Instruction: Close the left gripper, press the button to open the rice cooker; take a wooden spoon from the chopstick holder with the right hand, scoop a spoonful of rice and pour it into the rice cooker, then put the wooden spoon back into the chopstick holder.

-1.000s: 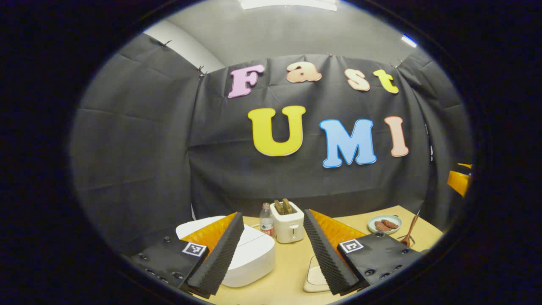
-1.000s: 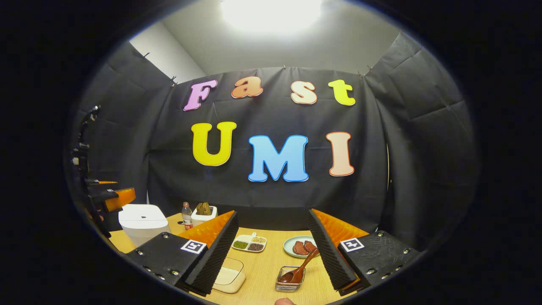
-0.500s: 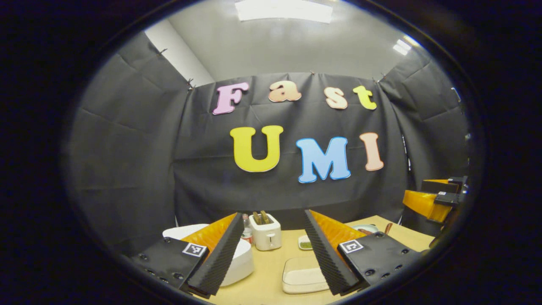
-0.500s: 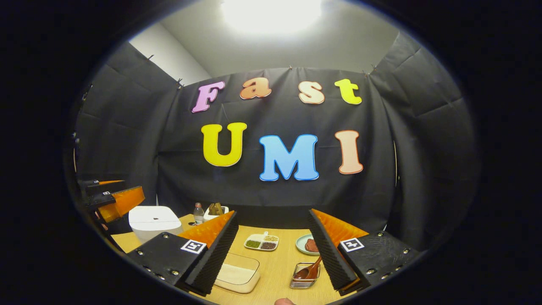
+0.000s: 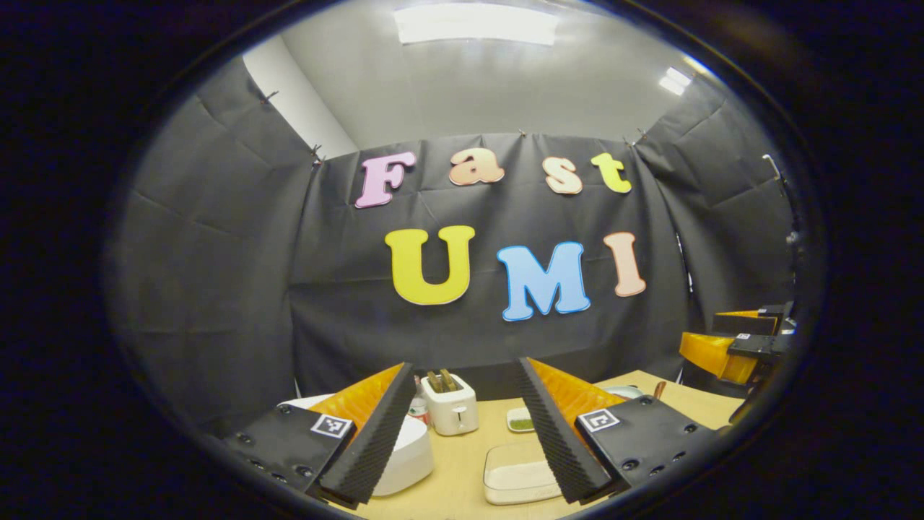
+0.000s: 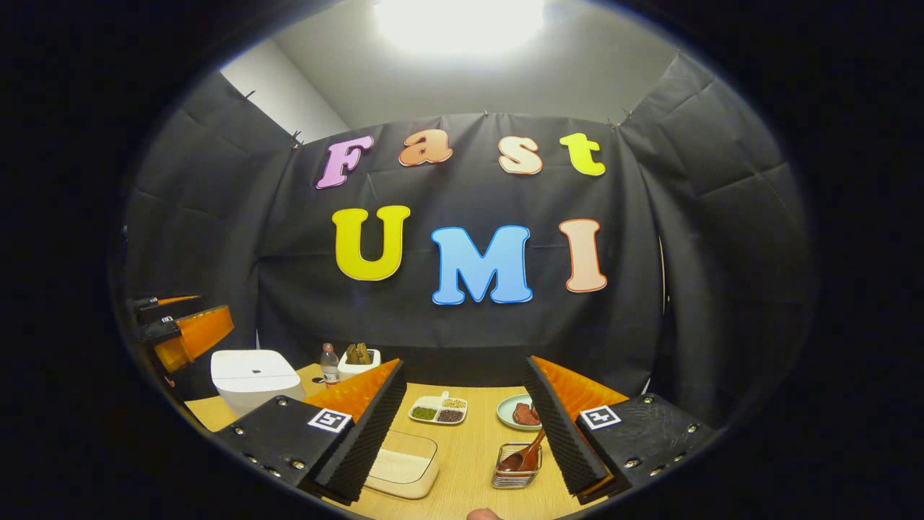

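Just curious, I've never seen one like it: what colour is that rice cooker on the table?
White. The rice cooker shows best in the right gripper view, lid shut.

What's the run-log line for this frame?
stage: pre-press | left gripper: open, above table | right gripper: open, empty | rice cooker: lid down | wooden spoon: in chopstick holder

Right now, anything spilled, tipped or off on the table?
Nothing stands out. The rice cooker sits upright with its lid shut, the wooden spoon leans in the chopstick holder, and the rice container, toaster and divided dish all sit level. No spills visible.
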The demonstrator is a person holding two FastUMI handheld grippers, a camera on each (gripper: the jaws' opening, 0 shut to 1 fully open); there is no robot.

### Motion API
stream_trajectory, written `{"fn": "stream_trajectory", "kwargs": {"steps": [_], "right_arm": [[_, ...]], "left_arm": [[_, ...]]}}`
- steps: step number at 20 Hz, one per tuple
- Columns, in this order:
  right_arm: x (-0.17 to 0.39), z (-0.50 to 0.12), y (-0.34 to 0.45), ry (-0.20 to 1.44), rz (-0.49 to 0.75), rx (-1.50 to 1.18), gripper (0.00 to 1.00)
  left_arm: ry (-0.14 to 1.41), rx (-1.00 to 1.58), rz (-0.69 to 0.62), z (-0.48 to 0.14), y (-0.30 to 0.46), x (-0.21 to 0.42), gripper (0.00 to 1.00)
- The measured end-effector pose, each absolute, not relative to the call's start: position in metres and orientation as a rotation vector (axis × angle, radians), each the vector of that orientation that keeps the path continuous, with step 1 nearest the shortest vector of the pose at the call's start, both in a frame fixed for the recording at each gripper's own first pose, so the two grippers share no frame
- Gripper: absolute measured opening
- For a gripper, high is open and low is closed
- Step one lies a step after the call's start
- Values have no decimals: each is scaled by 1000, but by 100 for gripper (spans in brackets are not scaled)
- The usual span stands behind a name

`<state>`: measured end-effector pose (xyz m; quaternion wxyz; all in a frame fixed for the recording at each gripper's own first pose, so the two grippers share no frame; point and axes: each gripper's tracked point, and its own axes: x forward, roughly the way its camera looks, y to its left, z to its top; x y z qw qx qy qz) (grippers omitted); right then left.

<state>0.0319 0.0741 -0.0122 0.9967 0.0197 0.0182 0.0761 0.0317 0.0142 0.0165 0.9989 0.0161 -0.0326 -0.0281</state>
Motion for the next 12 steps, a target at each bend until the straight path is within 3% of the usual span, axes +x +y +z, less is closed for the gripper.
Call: {"fn": "stream_trajectory", "kwargs": {"steps": [12], "right_arm": [[36, -11, 66, 40, 122, 29, 99]], "left_arm": [[-59, 22, -68, 10, 10, 38, 95]]}}
